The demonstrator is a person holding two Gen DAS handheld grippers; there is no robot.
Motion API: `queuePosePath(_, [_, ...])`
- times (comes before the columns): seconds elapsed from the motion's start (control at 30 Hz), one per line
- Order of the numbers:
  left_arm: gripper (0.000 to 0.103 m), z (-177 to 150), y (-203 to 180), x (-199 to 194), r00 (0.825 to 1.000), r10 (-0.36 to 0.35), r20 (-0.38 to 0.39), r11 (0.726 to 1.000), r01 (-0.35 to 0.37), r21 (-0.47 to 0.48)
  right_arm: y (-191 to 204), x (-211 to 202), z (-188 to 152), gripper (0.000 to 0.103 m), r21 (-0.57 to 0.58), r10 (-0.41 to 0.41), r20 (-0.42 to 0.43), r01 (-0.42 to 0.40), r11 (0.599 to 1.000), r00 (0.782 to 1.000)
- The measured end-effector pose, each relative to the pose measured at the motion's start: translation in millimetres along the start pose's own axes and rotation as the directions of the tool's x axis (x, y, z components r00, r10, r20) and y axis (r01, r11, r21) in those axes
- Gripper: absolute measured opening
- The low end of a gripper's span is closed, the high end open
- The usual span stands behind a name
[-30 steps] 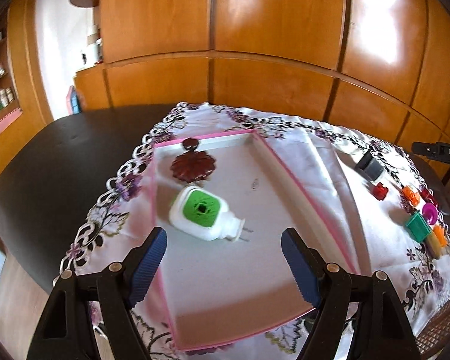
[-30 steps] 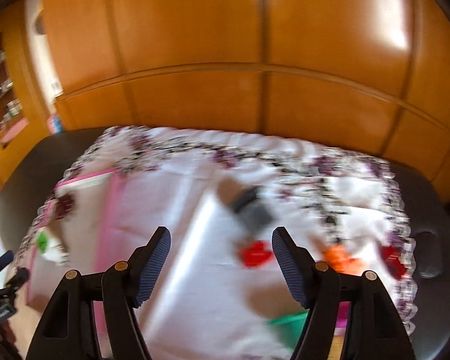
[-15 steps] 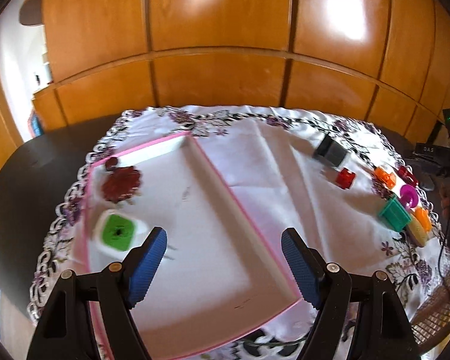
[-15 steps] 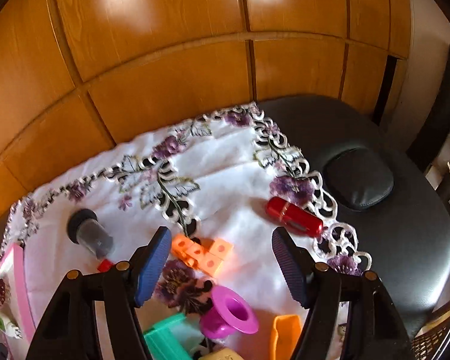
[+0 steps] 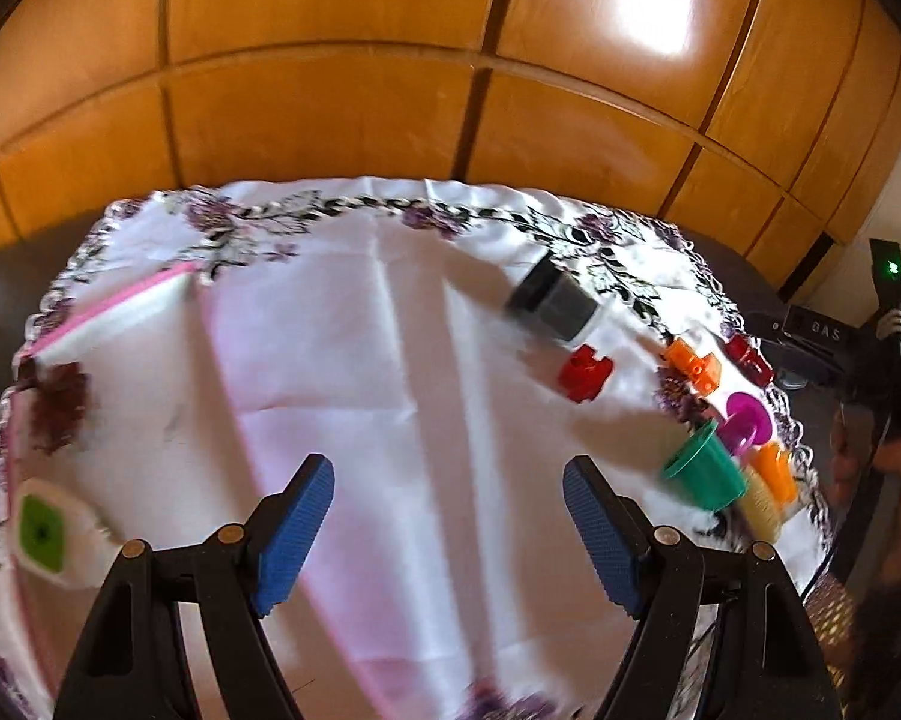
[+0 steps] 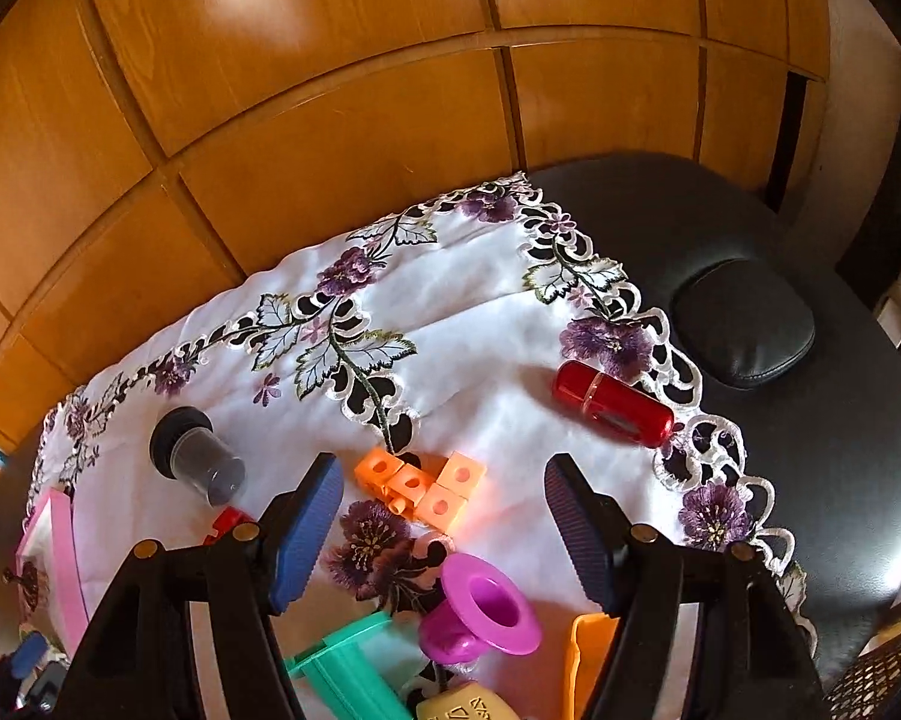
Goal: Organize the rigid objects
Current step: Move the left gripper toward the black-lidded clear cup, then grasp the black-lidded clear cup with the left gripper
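Two handheld tools hover over a bench covered by a white cloth [image 6: 462, 324] with purple flower edging. Neither tool holds anything; both have their blue pads well apart.

The right tool [image 6: 438, 516] points down at a cluster of small plastic pieces near the cloth's right edge. An orange block [image 6: 420, 486], made of joined cubes, lies just beyond the gap between its pads. Nearer the camera sit a purple spool [image 6: 486, 612], a teal cup [image 6: 354, 672] on its side and an orange piece [image 6: 588, 654]. A red tube [image 6: 612, 402] lies further right, by the cloth's border. A dark jar [image 6: 198, 456] lies on its side to the left.

The left tool [image 5: 447, 528] hangs over bare cloth in the middle. At its far left is a pink tray [image 5: 114, 300], holding a dark red brooch [image 5: 60, 402] and a white plug-in with a green face [image 5: 48, 534]. This view is blurred.

The step in hand looks like reaching for the next loose piece to go into the tray, most likely the orange block. The right tool would need to drop lower, straddle the block, then close on it.
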State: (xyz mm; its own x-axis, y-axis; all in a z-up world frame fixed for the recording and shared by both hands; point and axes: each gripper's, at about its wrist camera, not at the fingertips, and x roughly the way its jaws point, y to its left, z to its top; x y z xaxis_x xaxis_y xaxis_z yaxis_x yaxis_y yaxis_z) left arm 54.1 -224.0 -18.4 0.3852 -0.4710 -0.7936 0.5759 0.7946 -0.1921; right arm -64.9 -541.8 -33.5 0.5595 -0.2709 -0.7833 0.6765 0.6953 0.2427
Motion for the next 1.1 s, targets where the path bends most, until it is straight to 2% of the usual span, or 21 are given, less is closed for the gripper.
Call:
queuePosePath(0.27, [0.080, 40, -27, 48, 0.997, -0.059, -0.055, 0.998, 0.059, -0.011, 0, -2, 2, 0.071, 0.007, 0.024, 0.003, -0.024, 1.000, 1.000])
queuePosePath(0.57, [0.084, 86, -48, 124, 0.984, -0.131, -0.119, 0.982, 0.112, -0.153, -5, -3, 4, 0.071, 0.039, 0.080, 0.003, -0.080, 0.996, 0.997])
queuePosePath(0.77, [0.086, 105, -49, 168, 0.982, -0.119, -0.145, 0.968, 0.083, -0.235, 1, -1, 2, 0.071, 0.018, 0.106, -0.012, -0.106, 0.994, 0.994])
queuePosePath(0.83, [0.079, 106, -48, 177, 0.985, -0.101, -0.142, 0.973, 0.068, -0.221, 2, -1, 2, 0.071, 0.015, 0.113, -0.014, -0.113, 0.994, 0.993])
queuePosePath(0.87, [0.069, 107, -49, 177, 0.989, -0.084, -0.123, 0.980, 0.059, -0.192, 1, -1, 2, 0.071, 0.017, 0.115, -0.014, -0.115, 0.993, 0.993])
queuePosePath(0.9, [0.064, 108, -51, 176, 0.990, -0.084, -0.117, 0.986, 0.065, -0.157, 0, -1, 2, 0.071, 0.023, 0.117, -0.013, -0.117, 0.993, 0.993])
queuePosePath(1.0, [0.059, 102, -42, 169, 0.988, -0.112, -0.109, 0.983, 0.095, -0.154, -3, -1, 2, 0.071, 0.038, 0.117, -0.014, -0.117, 0.992, 0.993])
queuePosePath(1.1, [0.055, 94, -37, 157, 0.989, -0.101, -0.110, 0.987, 0.086, -0.133, -4, 1, 2, 0.071, 0.044, 0.117, -0.023, -0.116, 0.992, 0.993])
